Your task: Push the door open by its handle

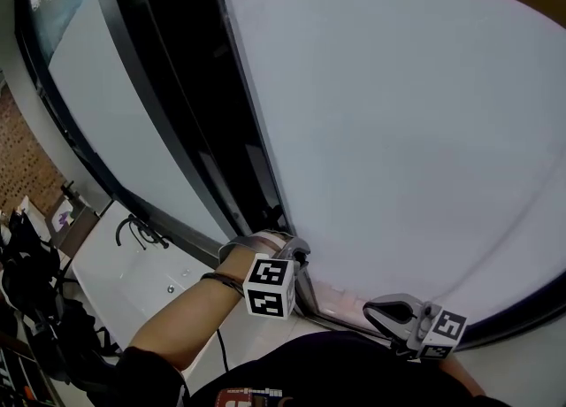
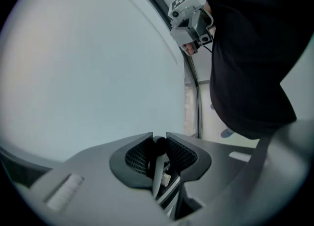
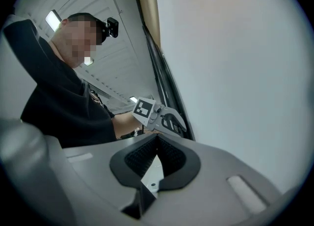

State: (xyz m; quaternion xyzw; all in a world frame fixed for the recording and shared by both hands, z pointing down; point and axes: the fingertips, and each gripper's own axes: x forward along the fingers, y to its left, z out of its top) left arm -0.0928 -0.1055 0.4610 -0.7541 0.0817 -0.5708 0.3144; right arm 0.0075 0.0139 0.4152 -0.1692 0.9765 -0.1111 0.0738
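The white door [image 1: 398, 131] fills most of the head view, with its black frame [image 1: 177, 113] to its left. I cannot make out a handle in any view. My left gripper [image 1: 274, 244] is at the door's edge, low in the picture, pointing down. In the left gripper view its jaws [image 2: 159, 139] stand slightly apart, with a dark rounded shape in the narrow gap that I cannot identify. My right gripper [image 1: 387, 312] hovers close to the door face further right. Its jaws [image 3: 157, 136] are shut with nothing between them.
A white counter with a black tap [image 1: 133, 233] lies beyond the frame at the left, beside a brick wall [image 1: 22, 157] and dark clutter [image 1: 26, 281]. The person's dark shirt [image 2: 245, 48] is close behind both grippers. A strip of floor [image 2: 206, 122] shows along the door's edge.
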